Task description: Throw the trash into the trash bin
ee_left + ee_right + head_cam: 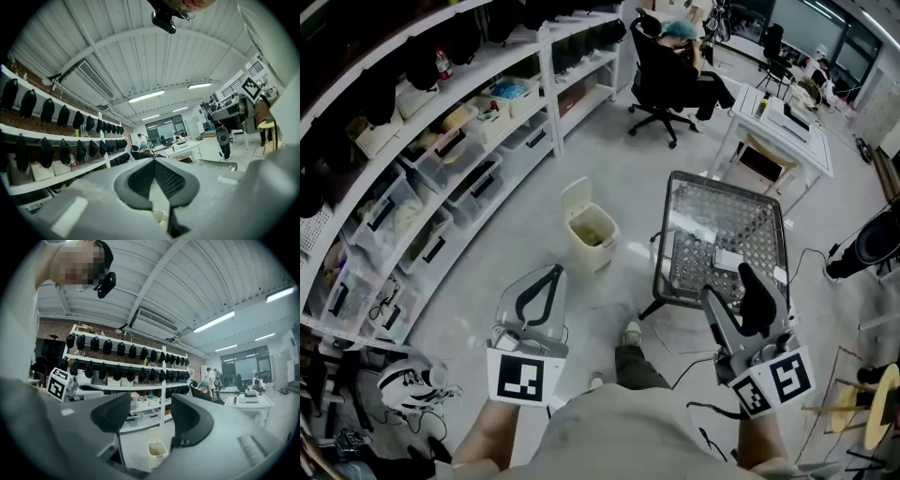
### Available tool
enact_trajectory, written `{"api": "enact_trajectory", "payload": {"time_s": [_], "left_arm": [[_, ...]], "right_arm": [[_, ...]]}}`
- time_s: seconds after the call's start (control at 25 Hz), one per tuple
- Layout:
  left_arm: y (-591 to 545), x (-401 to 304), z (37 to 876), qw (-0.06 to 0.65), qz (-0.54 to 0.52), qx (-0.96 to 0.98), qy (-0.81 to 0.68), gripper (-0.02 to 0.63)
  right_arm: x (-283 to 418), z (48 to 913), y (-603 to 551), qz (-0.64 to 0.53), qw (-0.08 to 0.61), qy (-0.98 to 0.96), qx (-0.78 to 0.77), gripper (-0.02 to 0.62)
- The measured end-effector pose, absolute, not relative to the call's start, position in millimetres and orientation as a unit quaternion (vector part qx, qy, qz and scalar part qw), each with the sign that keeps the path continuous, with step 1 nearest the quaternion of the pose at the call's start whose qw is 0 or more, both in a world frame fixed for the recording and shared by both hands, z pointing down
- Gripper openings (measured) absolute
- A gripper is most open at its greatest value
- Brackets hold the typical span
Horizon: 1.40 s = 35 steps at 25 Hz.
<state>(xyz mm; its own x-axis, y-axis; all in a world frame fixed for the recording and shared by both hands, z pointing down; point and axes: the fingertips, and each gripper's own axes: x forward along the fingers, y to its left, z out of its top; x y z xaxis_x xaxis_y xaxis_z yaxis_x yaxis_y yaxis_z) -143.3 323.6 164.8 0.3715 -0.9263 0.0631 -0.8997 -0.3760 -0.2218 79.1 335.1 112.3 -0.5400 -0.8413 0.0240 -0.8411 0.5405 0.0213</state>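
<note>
Left gripper point(553, 272) jaws together on nothing; right gripper point(729, 284) jaws apart, empty, aimed at the open bin point(598, 255) on the floor, probably because the trash point(592, 228) already lies inside

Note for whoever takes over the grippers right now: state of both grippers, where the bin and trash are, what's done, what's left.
Left gripper: jaws shut, empty.
Right gripper: jaws open, empty.
Trash bin: on the floor ahead, lid up.
White scrap: lying on the mesh table.
Done: cannot tell what has gone in.
Left: probably pick up that scrap and drop it in the bin.
</note>
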Motion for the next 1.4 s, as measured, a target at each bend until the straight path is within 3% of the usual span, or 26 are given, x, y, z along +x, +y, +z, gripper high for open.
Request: {"api": "enact_trajectory", "payload": {"time_s": [0.84,1.4], "left_arm": [[71.4,-76.1,230.5,0.032,-0.161,-0.839,0.518,0.002],[-65.8,10.8,306.0,-0.019,-0.222,-0.863,0.454,0.002]], "right_arm": [[162.9,225.1,73.7,0.084,0.081,-0.851,0.512,0.281],[249.9,363.4,-46.8,0.201,0.153,-0.808,0.533,0.256]]}}
